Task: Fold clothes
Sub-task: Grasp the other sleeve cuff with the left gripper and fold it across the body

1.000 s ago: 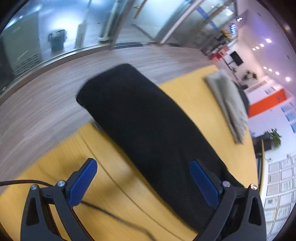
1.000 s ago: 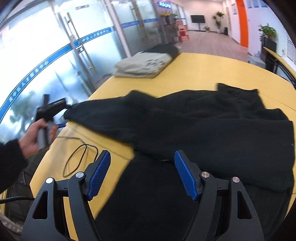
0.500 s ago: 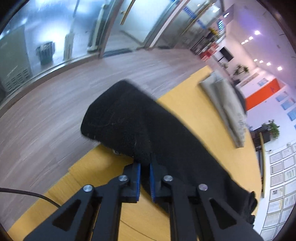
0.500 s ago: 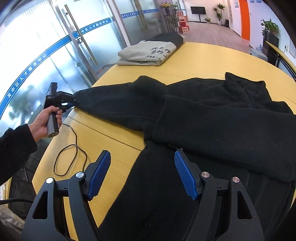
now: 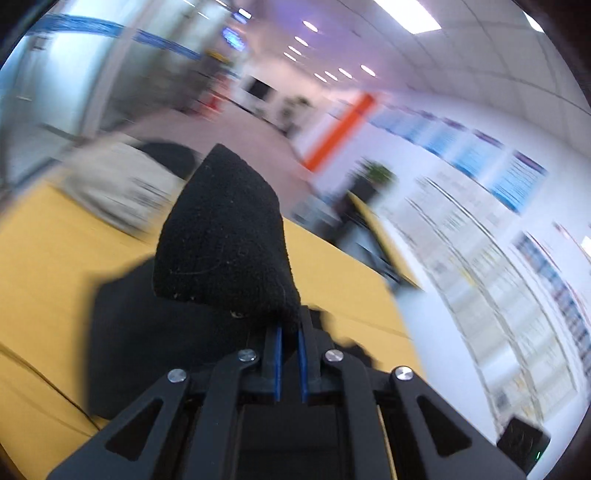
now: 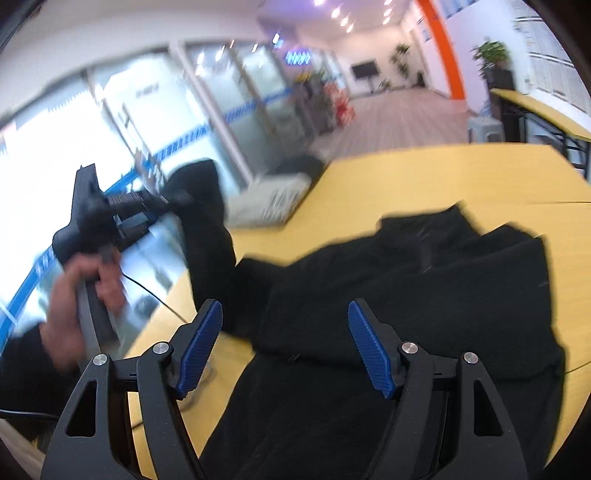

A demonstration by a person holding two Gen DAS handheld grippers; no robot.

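Left claw (image 5: 289,334) clamped on black fleece sleeve (image 5: 225,236), sleeve lifted off yellow counter (image 6: 424,173), black jacket (image 6: 406,295) body flat below right claw (image 6: 284,343), jaws wide, empty, hovering above it

This is an office or public service hall rather than a home. On the left stand tall frosted glass partitions (image 6: 207,122) banded with a blue stripe (image 6: 177,144), with metal-framed glass doors. A wood-look floor (image 6: 399,114) runs to the far end, where a wall screen (image 6: 365,69) and potted plants (image 6: 491,51) stand. The right wall carries rows of printed notices (image 5: 480,236) and an orange panel (image 6: 445,44). Recessed lights (image 5: 413,16) dot a panelled ceiling. Large yellow-topped tables (image 6: 424,173) fill the near ground; folded clothing (image 6: 269,199) lies on one, though blurred.
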